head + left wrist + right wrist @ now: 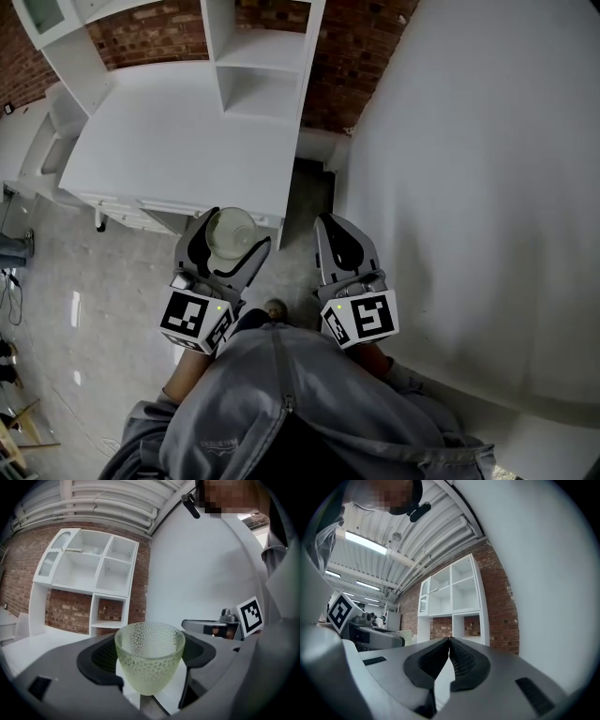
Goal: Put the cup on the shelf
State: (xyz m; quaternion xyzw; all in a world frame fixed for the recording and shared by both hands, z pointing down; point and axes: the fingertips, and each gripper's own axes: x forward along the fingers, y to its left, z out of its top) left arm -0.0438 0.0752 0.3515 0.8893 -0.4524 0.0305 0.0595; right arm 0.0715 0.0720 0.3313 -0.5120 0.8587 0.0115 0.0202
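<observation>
Left gripper [150, 654] has its jaws pinching the pale green dimpled glass cup [149, 657] upright by its sides, well short of the white cubby shelf unit [100, 570]; best carried level and aimed at an open compartment. Right gripper [450, 643] has its jaws pressed together, empty. The head view shows the white worktop [178, 141] to cross, while only the left gripper view shows the shelf's upper compartments.

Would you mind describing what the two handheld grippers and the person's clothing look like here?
Both the left gripper and right gripper have grey bodies with curved jaws lined in black ribbed pads. Each carries a white cube printed with black square markers and a small green light. The person wears a grey zipped jacket.
</observation>
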